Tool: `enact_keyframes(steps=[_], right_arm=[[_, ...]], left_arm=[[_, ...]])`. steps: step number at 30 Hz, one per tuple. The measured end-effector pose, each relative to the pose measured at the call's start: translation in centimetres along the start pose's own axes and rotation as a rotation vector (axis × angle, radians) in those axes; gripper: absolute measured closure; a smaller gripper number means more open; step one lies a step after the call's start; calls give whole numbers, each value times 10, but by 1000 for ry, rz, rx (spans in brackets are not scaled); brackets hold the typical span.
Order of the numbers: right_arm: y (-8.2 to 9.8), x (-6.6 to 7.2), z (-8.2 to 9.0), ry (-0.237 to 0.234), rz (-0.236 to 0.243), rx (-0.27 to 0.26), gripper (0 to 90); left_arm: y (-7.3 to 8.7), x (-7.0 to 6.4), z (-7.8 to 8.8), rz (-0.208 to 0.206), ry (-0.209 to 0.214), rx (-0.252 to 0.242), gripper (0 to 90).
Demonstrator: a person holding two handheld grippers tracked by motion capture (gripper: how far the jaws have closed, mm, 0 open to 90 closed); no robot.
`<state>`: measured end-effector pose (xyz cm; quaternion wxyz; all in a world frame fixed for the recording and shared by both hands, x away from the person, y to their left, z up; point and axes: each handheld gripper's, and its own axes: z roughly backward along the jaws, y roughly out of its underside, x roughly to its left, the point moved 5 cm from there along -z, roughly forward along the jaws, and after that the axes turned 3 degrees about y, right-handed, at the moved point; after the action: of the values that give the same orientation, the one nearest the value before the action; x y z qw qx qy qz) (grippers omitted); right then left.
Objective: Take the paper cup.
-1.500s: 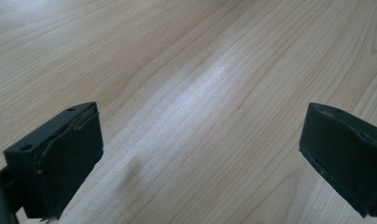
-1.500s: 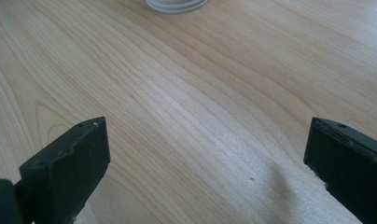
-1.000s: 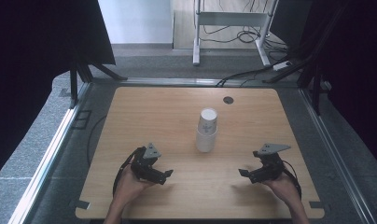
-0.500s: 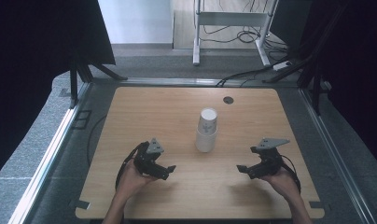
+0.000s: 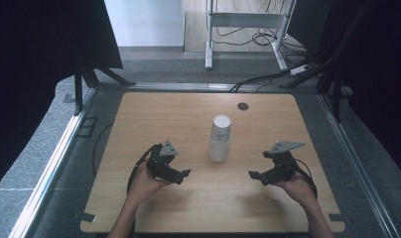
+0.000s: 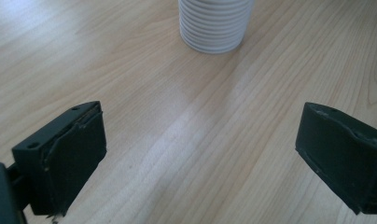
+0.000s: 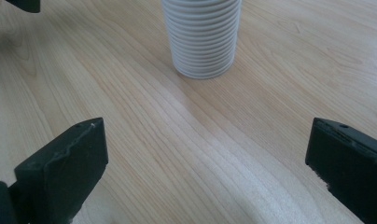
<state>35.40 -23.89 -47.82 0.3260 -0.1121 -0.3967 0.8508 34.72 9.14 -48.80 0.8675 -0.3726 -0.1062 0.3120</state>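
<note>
Now left tool nearer cup stack.

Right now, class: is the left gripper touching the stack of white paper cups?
Apart. In the left gripper view, bare wood lies between the open jaws of the left gripper and the stack of white paper cups.

A lab-like recording space is showing itself here: black curtains are hanging on both sides of a bare wooden table framed by metal rails, while cables are trailing over grey carpet beneath a white metal stand.
</note>
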Motion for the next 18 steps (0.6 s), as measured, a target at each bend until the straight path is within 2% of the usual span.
enact_keyframes(steps=[4, 18], right_arm=[[-6, 1, -1, -6, 18, 10, 0], [-32, 1, -5, -28, 27, 22, 4]], left_arm=[[-7, 2, -3, -9, -2, 1, 22], [-32, 4, -16, -25, 24, -9, 29]])
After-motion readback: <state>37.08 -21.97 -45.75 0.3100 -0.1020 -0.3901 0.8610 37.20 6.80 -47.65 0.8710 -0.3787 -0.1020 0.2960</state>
